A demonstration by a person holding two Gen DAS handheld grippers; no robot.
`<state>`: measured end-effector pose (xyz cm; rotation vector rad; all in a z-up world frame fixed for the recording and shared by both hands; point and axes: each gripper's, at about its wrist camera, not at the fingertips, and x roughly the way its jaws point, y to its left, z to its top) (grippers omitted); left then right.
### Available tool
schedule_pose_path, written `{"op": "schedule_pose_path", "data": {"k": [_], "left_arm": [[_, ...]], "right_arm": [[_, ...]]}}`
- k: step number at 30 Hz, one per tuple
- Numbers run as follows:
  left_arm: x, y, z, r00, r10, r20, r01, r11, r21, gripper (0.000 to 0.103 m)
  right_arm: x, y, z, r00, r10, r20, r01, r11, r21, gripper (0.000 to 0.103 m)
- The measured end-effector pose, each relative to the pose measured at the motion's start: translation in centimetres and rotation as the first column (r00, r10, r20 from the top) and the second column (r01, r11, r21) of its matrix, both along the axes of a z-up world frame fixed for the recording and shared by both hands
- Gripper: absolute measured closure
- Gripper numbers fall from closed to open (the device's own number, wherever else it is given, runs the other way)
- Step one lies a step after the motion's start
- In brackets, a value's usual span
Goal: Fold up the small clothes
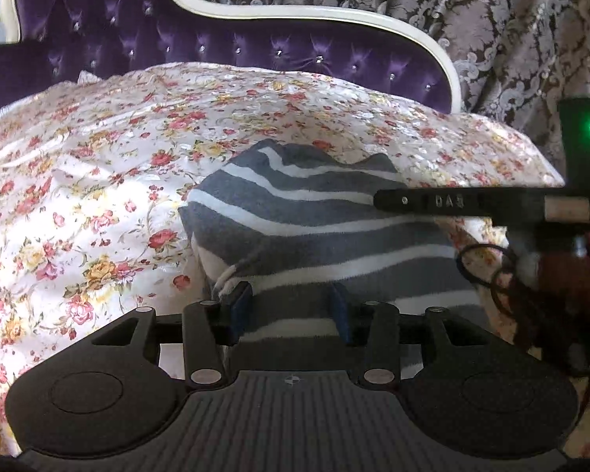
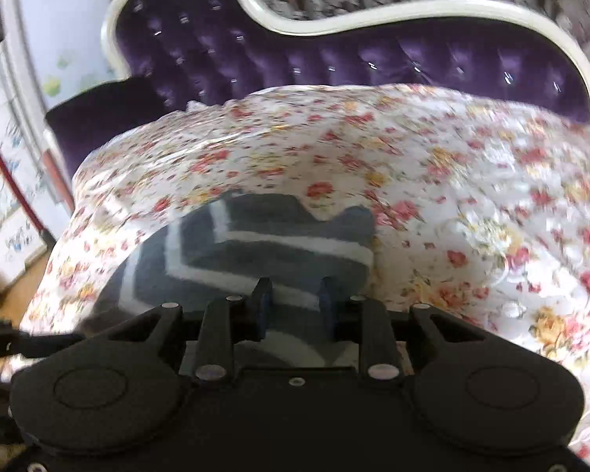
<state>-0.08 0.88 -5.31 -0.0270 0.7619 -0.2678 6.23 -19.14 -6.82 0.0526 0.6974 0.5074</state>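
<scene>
- The left gripper (image 1: 291, 306) is angled downward; its fingers (image 1: 242, 306) are held partly apart, with nothing pinched
- The right gripper (image 2: 295, 303) is likewise tilted down; its fingers (image 2: 262, 299) are parted; this view is blurred

fuzzy knit garment (image 1: 314, 228), glossy bedspread (image 1: 98, 157)

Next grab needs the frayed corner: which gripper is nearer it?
Left. The left gripper straddles the garment edge right beside the frayed corner. The right gripper reaches in from the right, its finger over the stripes, farther off.
</scene>
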Motion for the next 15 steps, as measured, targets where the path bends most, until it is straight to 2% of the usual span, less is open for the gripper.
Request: {"op": "schedule_pose_path", "data": {"k": [5,9,11,13,15], "left_arm": [[0.0,-0.9,0.0,1.000,-0.020,-0.001,0.020,0.999,0.032,0.046],[-0.5,-1.6,-0.1,1.000,-0.007,0.003,0.007,0.998,0.059,0.040],[-1.1,-2.0,-0.2,1.000,-0.007,0.015,0.005,0.997,0.082,0.038],[-1.4,-2.3,-0.3,1.000,-0.004,0.020,0.002,0.995,0.103,0.037],[-1.7,-2.3,-0.3,1.000,0.005,0.024,-0.008,0.994,0.105,0.037]], "right_arm": [[-0.1,0.0,0.4,1.000,0.002,0.009,-0.002,1.000,-0.019,0.068],[-1.1,0.0,0.5,0.999,-0.011,0.036,0.012,0.999,-0.029,0.066],[-1.6,-0.1,0.5,0.998,-0.012,0.069,0.015,0.999,-0.042,0.061],[-2.1,-0.2,0.5,0.996,-0.013,0.089,0.019,0.998,-0.065,0.045],[-2.4,-0.5,0.6,0.995,-0.026,0.097,0.033,0.997,-0.074,0.042]]}}
